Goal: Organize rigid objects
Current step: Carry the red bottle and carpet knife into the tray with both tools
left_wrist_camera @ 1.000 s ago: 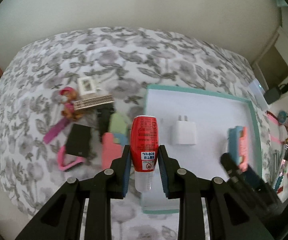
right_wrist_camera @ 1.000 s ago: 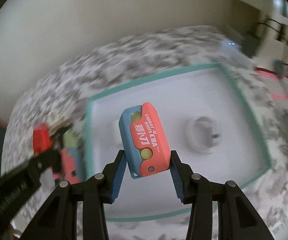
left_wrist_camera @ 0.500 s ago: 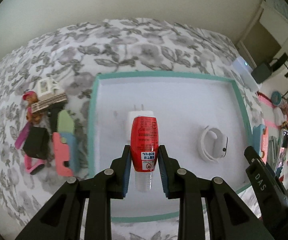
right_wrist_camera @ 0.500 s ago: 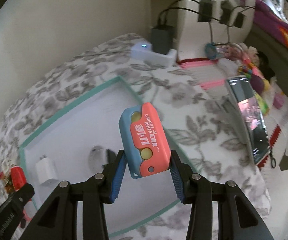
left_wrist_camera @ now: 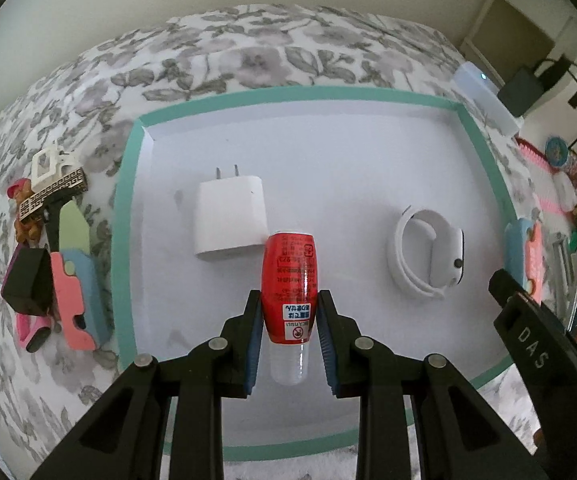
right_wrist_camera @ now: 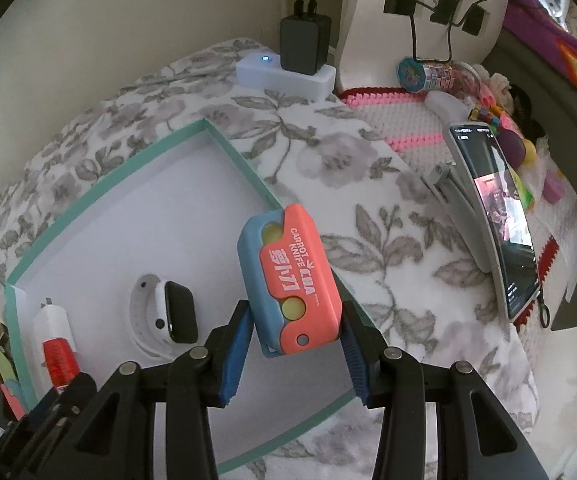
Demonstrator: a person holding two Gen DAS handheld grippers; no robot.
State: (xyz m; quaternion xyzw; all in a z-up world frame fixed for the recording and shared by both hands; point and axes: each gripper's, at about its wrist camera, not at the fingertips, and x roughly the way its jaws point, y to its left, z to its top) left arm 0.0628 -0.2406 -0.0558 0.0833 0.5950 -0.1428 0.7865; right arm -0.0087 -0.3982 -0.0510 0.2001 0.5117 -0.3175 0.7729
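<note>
over the teal-rimmed tray (left_wrist_camera: 128, 216) on the floral bed, left gripper (left_wrist_camera: 288, 320) pinches a red bottle (left_wrist_camera: 288, 284) beside the charger (left_wrist_camera: 228, 216), right gripper (right_wrist_camera: 294, 332) pinches a carrot knife (right_wrist_camera: 288, 276) at the tray's right rim; next, lower and release.

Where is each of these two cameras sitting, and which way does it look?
Left wrist: sits behind the left claw, looking down into the tray; the claw grips a red bottle, and the other claw's tip shows at right.
Right wrist: sits behind the right claw, which holds a carrot knife over the tray's edge; the left claw shows at bottom left.
Both see the tray, charger, watch and bottle.
</note>
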